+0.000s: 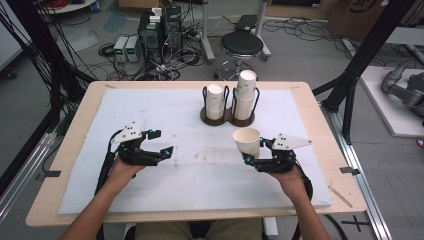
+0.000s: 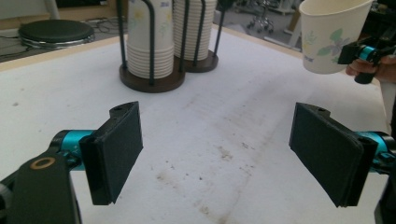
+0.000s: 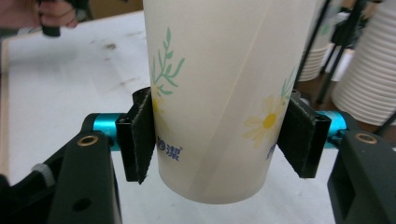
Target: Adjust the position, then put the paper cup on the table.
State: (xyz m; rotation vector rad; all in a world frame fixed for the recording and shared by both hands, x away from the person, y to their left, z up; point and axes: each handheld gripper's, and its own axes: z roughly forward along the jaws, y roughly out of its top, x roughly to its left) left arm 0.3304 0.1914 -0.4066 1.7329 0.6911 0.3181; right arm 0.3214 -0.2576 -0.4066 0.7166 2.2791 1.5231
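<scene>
One paper cup (image 1: pixel 247 141) was already out of the holder (image 1: pixel 228 118) — pinched low by the right gripper (image 1: pixel 250 159), right of centre, above the mat. The left gripper (image 1: pixel 161 142) hung open and empty; setting the cup down remained.

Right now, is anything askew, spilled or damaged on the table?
Nothing is spilled or damaged. The paper cup sits upright and undented in the right gripper, clear of the mat. Both stacks stand straight in the cup holder. Only faint brown stains mark the white mat. The left gripper is open, empty.
</scene>
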